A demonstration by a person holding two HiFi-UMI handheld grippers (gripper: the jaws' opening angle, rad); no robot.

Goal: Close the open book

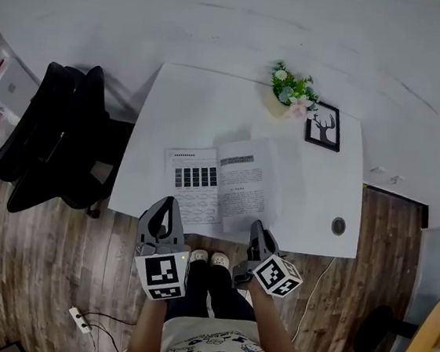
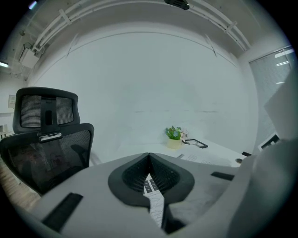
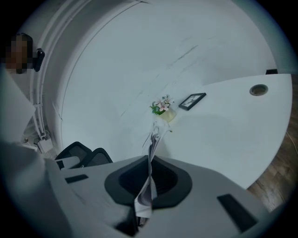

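The open book (image 1: pixel 219 181) lies on the white table (image 1: pixel 320 198), close to the near edge. Its right page (image 3: pixel 154 135) stands lifted and is seen edge-on, and my right gripper (image 3: pixel 151 159) is shut on its near corner. In the head view the right gripper (image 1: pixel 258 228) sits at the book's near right corner. My left gripper (image 1: pixel 171 203) is at the book's near left edge. In the left gripper view its jaws (image 2: pixel 149 155) are closed, with a strip of the printed left page (image 2: pixel 154 195) pinched between them.
A small potted plant (image 1: pixel 292 93) and a framed deer picture (image 1: pixel 323 126) stand at the table's far right. A round cable hole (image 1: pixel 338 225) is near the right front corner. A black office chair (image 1: pixel 59 137) stands left of the table. A power strip (image 1: pixel 80 319) lies on the wooden floor.
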